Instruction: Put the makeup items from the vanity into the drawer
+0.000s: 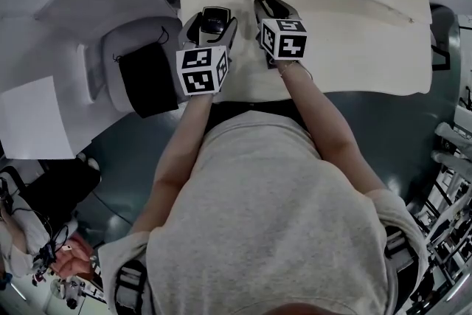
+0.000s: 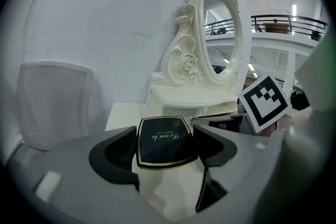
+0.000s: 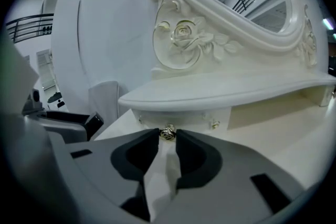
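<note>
Step in hand, as judged: opening the drawer [image 3: 184, 117]. Left claw [image 2: 165, 139], spread wide, clamps the compact [image 2: 167, 143] above the worktop [image 2: 123, 113]. Right claw [image 3: 167, 138] stands slightly open, knob [image 3: 168, 133] at its tips, unclamped. Next: close on knob, pull straight out.

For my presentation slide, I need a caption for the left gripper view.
Left gripper holds a black, gold-edged makeup compact between its fingers, facing the white carved vanity mirror.

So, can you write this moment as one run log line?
left gripper: shut on black compact | right gripper: open, gold drawer knob between its tips | compact: not yet stowed
</note>
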Demonstrator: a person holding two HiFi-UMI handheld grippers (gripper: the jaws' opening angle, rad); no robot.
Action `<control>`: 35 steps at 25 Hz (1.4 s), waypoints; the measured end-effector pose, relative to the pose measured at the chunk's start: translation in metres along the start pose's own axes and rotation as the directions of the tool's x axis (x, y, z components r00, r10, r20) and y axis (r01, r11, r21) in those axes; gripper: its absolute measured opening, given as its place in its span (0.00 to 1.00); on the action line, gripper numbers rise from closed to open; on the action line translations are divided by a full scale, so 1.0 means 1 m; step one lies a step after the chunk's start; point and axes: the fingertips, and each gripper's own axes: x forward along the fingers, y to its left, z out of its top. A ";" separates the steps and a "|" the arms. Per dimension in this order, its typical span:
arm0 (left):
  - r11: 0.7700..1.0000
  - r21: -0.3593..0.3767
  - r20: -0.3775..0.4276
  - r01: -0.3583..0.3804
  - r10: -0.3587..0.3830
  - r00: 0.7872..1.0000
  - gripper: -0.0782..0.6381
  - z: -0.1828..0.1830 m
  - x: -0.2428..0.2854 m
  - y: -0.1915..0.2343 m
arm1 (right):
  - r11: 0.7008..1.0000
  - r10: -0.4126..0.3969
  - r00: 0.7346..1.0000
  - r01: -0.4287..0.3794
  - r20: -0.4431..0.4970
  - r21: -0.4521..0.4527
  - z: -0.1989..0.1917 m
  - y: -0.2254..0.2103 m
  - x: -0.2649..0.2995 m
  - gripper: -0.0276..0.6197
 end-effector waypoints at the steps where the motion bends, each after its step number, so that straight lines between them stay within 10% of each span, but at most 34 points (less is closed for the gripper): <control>1: 1.000 0.001 0.001 0.004 -0.004 1.000 0.59 0.001 0.000 0.000 | 1.000 -0.003 1.000 0.003 0.001 -0.002 0.001 -0.001 0.000 0.21; 17: 0.995 -0.045 -0.031 0.087 -0.088 0.996 0.59 0.009 -0.005 -0.017 | 0.999 0.015 1.000 -0.016 -0.002 -0.047 -0.014 0.008 -0.019 0.20; 35: 0.967 0.144 -0.136 0.211 -0.192 0.972 0.59 0.048 0.016 -0.053 | 0.999 0.044 0.999 -0.044 -0.009 -0.028 -0.025 0.012 -0.033 0.20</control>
